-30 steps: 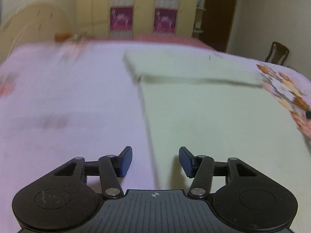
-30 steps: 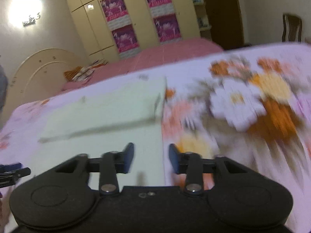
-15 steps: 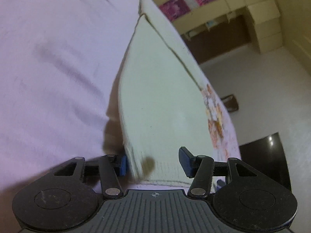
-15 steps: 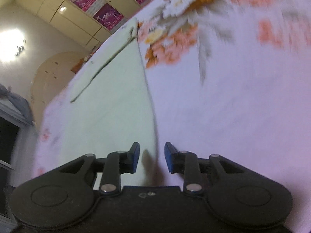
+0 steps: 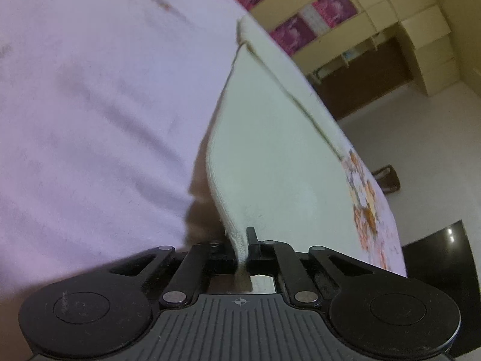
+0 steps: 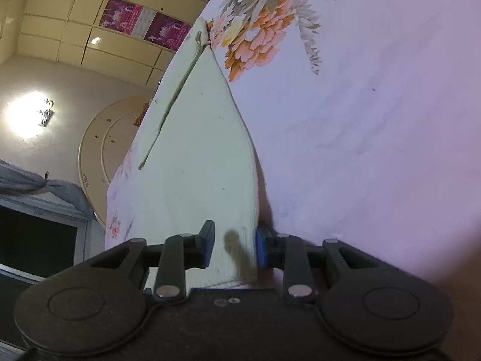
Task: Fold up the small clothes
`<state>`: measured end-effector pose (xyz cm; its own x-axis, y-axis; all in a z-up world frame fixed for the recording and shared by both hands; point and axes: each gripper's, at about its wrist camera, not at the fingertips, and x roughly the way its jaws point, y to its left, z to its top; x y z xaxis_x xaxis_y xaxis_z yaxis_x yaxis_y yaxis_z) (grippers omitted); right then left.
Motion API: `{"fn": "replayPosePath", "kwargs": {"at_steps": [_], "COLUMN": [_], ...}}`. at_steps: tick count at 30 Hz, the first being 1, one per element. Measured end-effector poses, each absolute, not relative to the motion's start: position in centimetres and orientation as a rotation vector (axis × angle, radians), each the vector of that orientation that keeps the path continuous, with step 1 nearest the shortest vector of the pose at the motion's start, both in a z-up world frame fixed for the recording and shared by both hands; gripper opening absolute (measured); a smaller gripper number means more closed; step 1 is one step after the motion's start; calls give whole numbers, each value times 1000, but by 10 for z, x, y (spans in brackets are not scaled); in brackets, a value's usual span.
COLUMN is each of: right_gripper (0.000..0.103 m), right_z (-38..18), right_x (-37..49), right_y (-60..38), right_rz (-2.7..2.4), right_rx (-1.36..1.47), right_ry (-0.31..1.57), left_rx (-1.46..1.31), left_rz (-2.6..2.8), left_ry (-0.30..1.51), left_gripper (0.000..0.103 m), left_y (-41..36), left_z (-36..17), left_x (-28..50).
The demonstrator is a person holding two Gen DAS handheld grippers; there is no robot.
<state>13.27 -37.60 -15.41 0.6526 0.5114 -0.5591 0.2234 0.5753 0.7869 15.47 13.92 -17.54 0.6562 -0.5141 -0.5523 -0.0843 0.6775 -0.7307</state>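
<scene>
A pale cream knitted garment (image 5: 270, 138) lies flat on a pink bed sheet (image 5: 90, 105), with a folded band across its far end. My left gripper (image 5: 242, 249) is shut on the garment's near left corner, which is pinched and lifted a little. In the right wrist view the same garment (image 6: 198, 138) reaches toward me. My right gripper (image 6: 234, 248) is open with the near right corner of the garment between its jaws. The blue pad (image 6: 261, 249) sits under the cloth edge.
The sheet has an orange and white flower print (image 6: 258, 30) beside the garment's far right. The bed edge (image 5: 387, 210) drops to the floor on the left view's right side, where a wooden chair (image 5: 387, 177) stands. Wardrobes (image 6: 105, 30) and a rounded headboard (image 6: 102, 138) lie beyond.
Both grippers dropped from level to the garment's near edge. My left gripper has closed on the left corner. My right gripper has slid around the right corner and stays open.
</scene>
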Motion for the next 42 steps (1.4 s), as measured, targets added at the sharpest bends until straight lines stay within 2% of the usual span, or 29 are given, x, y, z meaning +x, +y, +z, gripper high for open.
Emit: {"fn": "replayPosePath", "kwargs": {"at_steps": [3, 5, 8, 10, 17, 22, 33, 37, 42], "right_gripper": [4, 4, 4, 4, 4, 4, 4, 4, 4], "right_z": [-129, -113, -128, -148, -138, -102, -16, -14, -33], "right_x": [113, 103, 110, 119, 124, 140, 243, 298, 380], "right_y": [-373, -371, -371, -366, -357, -355, -356, -367, -378], "right_rz": [292, 337, 239, 177, 185, 214, 264, 260, 250], "right_rx": [979, 963, 898, 891, 939, 895, 788, 800, 825], "right_ry": [727, 648, 749, 855, 785, 709, 554, 554, 584], "left_rx": [-945, -886, -863, -917, -954, -923, -847, -807, -737], "left_rz": [-367, -339, -259, -258, -272, -325, -354, -336, -305], "left_ry": [658, 695, 843, 809, 734, 651, 548, 565, 629], "left_gripper": [4, 4, 4, 4, 4, 4, 4, 4, 4], "left_y": [154, 155, 157, 162, 165, 165, 164, 151, 140], "left_z": [-154, -158, -195, -195, -185, -142, -46, -35, -46], "left_x": [135, 137, 149, 146, 135, 153, 278, 350, 439]}}
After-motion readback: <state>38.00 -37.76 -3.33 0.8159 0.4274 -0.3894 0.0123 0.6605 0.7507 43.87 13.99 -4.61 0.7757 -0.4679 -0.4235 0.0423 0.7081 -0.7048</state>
